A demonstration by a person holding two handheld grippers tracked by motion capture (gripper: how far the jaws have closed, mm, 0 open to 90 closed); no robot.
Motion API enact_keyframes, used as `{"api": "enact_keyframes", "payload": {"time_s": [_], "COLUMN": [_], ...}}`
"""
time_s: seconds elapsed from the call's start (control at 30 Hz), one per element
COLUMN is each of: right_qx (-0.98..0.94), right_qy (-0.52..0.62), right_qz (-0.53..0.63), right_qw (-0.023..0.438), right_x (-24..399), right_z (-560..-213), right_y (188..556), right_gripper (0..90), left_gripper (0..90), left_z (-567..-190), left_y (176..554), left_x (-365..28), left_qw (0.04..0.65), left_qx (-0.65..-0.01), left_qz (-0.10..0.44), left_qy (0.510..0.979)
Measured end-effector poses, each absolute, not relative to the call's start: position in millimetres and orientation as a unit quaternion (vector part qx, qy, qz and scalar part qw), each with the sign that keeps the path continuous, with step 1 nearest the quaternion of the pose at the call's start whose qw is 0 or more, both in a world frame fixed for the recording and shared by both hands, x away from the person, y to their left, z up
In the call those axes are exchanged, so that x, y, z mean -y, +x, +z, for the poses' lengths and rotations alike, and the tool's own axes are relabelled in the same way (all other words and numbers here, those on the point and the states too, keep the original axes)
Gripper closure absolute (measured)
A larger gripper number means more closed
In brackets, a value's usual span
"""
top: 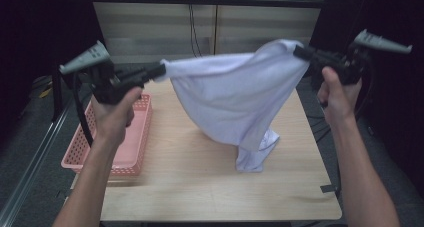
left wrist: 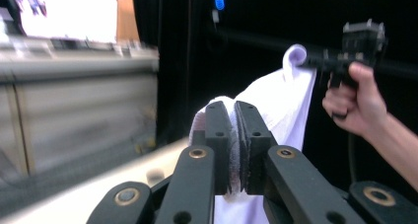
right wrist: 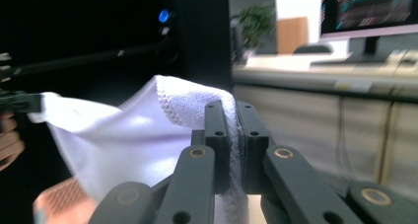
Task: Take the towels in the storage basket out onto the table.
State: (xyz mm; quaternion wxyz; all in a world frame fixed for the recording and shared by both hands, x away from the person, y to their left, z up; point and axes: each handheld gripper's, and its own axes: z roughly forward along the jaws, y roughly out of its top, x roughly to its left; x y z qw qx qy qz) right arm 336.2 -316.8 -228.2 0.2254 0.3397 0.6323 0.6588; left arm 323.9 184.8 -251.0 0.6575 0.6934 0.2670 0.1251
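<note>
A white cloth hangs stretched between my two grippers, high above the wooden table. Its lower end droops to the tabletop in a bunch. My left gripper is shut on one upper corner of the cloth; its own view has the cloth pinched between the jaws of that gripper. My right gripper is shut on the other upper corner, and in its view the hemmed cloth runs off to the left from the right gripper. The right gripper and its hand appear far off in the left gripper view.
A pink plastic basket sits at the table's left edge under my left forearm. Behind the table stand pale cabinet panels, with dark curtains on both sides. A black frame bar crosses the top.
</note>
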Motion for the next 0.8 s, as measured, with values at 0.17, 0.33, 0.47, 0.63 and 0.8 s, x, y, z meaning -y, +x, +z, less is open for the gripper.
{"api": "enact_keyframes", "payload": {"time_s": [0.17,0.33,0.47,0.63,0.8], "right_qx": [-0.656,-0.677,-0.698,-0.733,-0.73], "right_qy": [0.344,0.352,0.359,0.375,0.402], "right_qz": [0.648,0.632,0.613,0.565,0.548], "right_qw": [0.176,0.134,0.097,0.052,0.07], "right_x": [321,326,326,328,344], "right_z": [-291,-346,-390,-435,-442], "right_y": [297,250,209,162,140], "right_gripper": [85.9,85.8,85.3,71.6,52.5], "left_gripper": [84.9,84.6,84.1,78.6,66.2], "left_z": [-313,-373,-415,-444,-446], "left_y": [296,261,228,194,190], "left_x": [-185,-195,-195,-204,-213], "left_qw": [0.63,0.604,0.565,0.556,0.558], "left_qx": [-0.283,-0.309,-0.311,-0.317,-0.326], "left_qz": [0.078,0.028,-0.016,-0.071,-0.059], "left_qy": [0.72,0.734,0.764,0.765,0.761]}}
